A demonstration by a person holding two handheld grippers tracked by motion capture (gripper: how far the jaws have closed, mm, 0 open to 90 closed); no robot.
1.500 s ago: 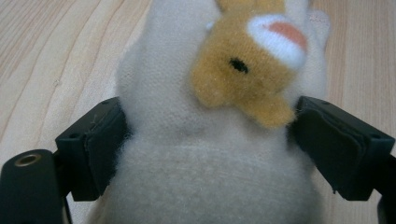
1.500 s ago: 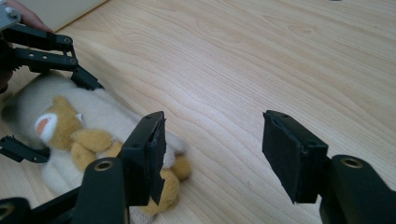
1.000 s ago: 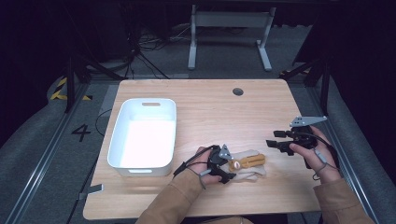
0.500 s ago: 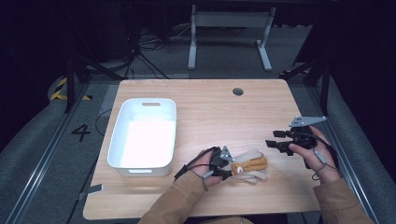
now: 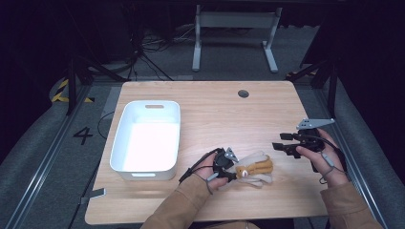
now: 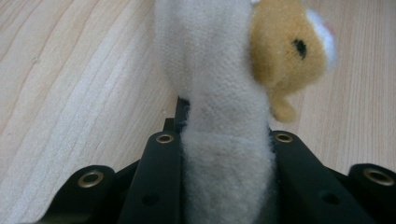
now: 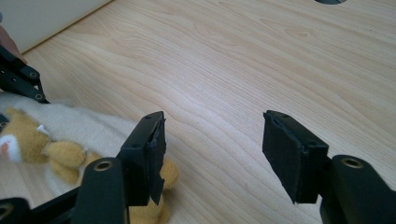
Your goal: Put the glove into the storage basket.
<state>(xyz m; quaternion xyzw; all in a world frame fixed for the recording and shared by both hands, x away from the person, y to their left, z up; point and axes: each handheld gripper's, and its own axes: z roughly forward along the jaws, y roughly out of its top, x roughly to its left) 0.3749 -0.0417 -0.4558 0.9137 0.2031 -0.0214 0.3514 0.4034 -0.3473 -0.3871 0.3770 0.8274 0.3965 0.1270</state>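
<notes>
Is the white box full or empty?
Empty. The high view shows the white bin's bare white floor with nothing in it; the plush toy lies on the table beside it.

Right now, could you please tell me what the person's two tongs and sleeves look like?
Both tongs are black. The left tongs carry a small grey plate; their jaws have brass-coloured rivets. The right tongs bear a grey three-cornered plate on top, a grey cable trails over that hand, and their jaws end in black pads. The sleeves are tan.
</notes>
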